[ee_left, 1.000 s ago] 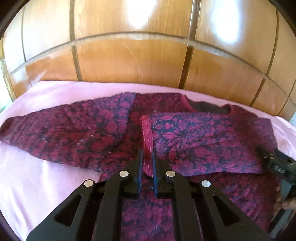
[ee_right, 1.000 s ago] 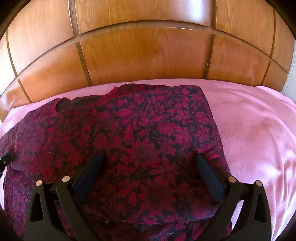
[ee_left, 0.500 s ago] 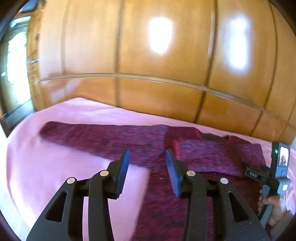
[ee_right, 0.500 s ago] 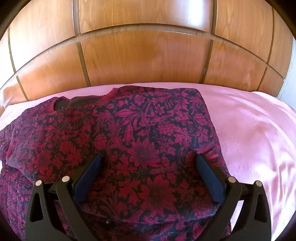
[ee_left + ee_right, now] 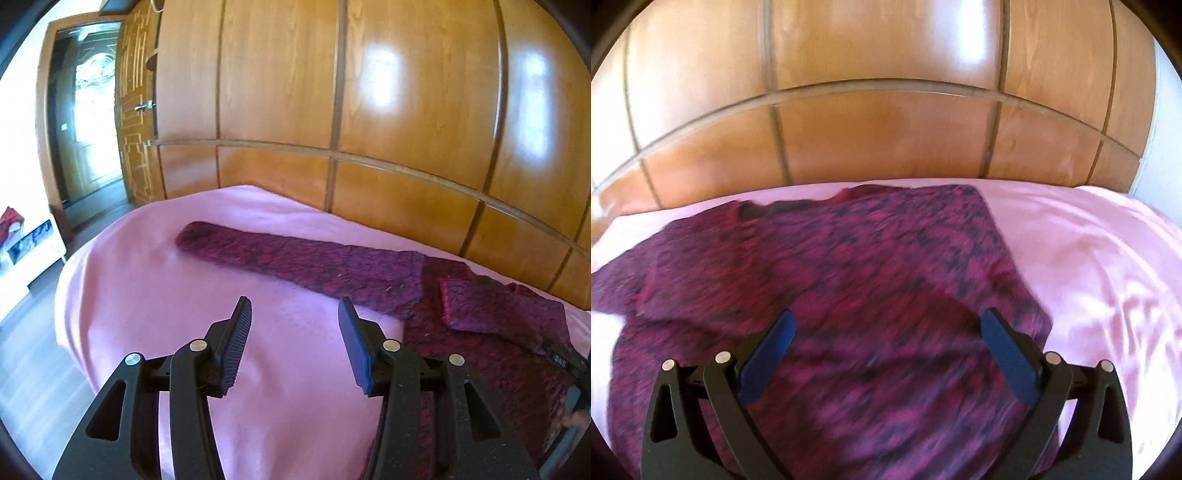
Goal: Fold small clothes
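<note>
Left wrist view shows the left tongs [image 5: 295, 343], jaws just opened and empty, over bare pink sheet [image 5: 155, 295] facing the unfolded sleeve [image 5: 295, 260], while the right tongs [image 5: 884, 341] gape over the garment's folded body [image 5: 849, 266].

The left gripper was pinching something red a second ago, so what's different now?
The left gripper let go of the garment's red trim; its jaws have just been opening, nothing between them, and it swung left over the pink sheet. The right gripper stays open above the garment.

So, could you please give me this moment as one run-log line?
left gripper: open, jaws just opening, nothing between | right gripper: open, above garment | long sleeve: laid out unfolded
</note>
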`<state>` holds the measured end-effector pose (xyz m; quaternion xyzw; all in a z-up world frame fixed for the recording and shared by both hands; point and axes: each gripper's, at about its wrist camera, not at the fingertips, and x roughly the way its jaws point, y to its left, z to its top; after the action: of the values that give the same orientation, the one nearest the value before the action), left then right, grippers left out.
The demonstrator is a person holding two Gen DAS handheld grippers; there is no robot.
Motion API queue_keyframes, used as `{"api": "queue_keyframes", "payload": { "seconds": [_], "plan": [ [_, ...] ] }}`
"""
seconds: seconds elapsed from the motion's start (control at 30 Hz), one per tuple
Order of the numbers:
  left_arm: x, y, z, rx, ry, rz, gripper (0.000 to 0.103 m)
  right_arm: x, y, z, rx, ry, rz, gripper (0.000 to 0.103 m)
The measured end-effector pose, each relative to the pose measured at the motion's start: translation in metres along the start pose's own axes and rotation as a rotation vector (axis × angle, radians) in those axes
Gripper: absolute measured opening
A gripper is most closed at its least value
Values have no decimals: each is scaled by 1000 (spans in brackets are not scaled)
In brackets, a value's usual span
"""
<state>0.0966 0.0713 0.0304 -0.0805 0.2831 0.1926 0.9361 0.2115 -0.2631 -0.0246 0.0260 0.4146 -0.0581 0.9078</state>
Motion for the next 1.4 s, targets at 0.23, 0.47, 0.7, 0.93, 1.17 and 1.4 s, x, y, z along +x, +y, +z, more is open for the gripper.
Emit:
{"api": "queue_keyframes", "payload": {
  "seconds": [0.23,0.47,0.7,0.93,1.17,1.4],
  "plan": [
    [-1,23,-9,-21,12,28,48,-32,34,-37,-47,30,114,101],
    [10,24,-16,-9,54,-9,48,-41,53,-57,-116,29,82,101],
    [22,22,-22,-14,90,-17,48,-26,44,-69,-73,82,84,101],
    [38,21,-24,-17,121,-1,48,-23,40,-71,-44,95,104,101],
    [56,19,-26,-11,153,7,48,-21,41,-71,-50,101,99,101],
    [79,17,-26,2,185,4,48,-19,44,-71,-54,105,93,101]
  ]
}}
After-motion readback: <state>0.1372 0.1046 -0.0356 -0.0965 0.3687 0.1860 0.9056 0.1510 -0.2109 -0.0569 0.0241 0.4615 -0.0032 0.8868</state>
